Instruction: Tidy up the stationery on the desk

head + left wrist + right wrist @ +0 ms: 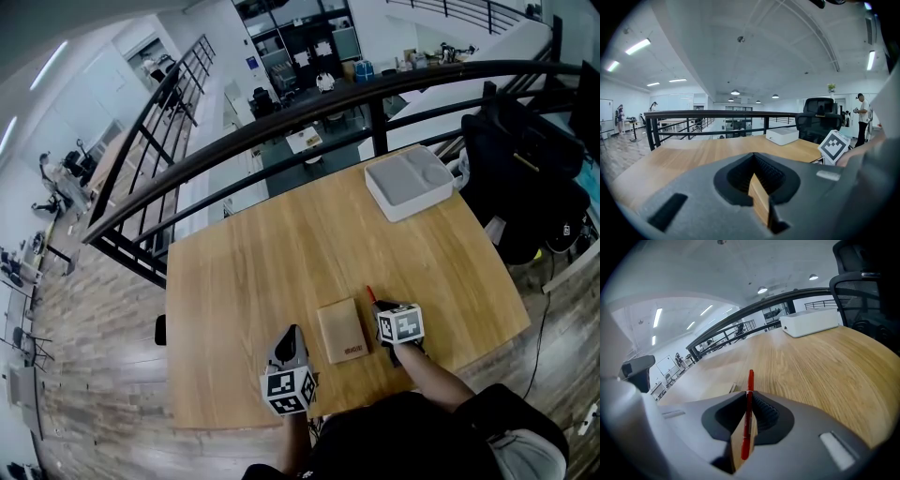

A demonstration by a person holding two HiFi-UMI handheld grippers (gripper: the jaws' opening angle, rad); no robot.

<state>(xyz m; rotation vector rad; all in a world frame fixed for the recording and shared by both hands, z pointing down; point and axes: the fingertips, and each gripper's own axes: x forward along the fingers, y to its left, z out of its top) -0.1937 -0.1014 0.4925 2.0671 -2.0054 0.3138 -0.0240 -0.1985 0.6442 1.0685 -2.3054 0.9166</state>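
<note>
Your right gripper (748, 414) has its jaws nearly together, pinching a red pen (749, 394) that pokes out front, just right of the brown notebook (340, 330) on the wooden desk (281, 244). Your left gripper (757, 188) is fully closed and empty, left of the notebook.

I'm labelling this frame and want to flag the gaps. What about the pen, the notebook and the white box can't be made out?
- Head view: only the tip of the red pen shows; the right hand-held gripper covers the rest.
- Head view: the print on the brown notebook is too small to read.
- All views: what the white box holds, if anything, is hidden by its top.
</note>
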